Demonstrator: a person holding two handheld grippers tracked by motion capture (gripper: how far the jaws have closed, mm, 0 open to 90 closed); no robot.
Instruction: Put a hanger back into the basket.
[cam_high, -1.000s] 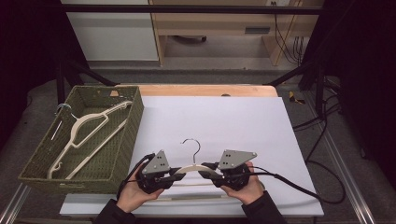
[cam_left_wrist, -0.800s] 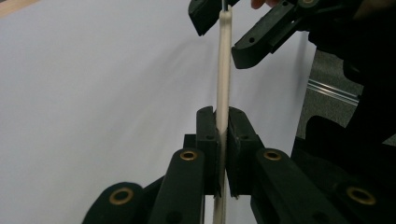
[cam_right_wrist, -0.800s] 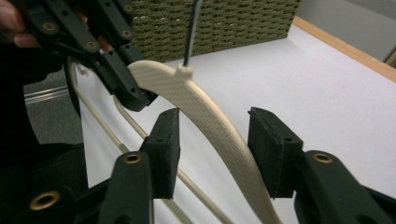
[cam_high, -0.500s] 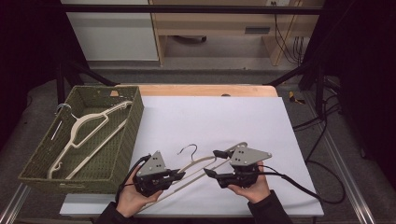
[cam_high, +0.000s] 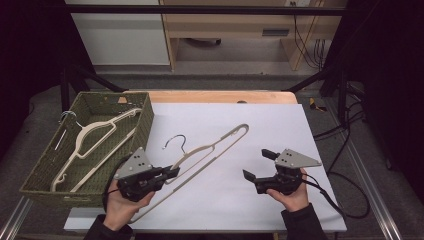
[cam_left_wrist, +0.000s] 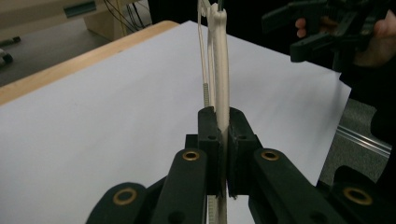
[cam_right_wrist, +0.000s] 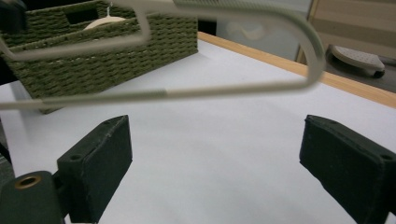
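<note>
no readable text or labels

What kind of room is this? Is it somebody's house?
Probably not a house: it looks like a lab or workshop set up for recording. A white-topped table stands in a black metal frame, loose cables hang by the wooden bench behind, and a hand holds a black two-jaw tool.

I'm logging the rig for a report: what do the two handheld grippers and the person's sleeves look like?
Both the left gripper and right gripper are black, each topped by a grey three-cornered plate. Brass-coloured pivots show on the linkages, the jaws end in blocky black pads, black cables trail behind, and the sleeves are dark.
</note>
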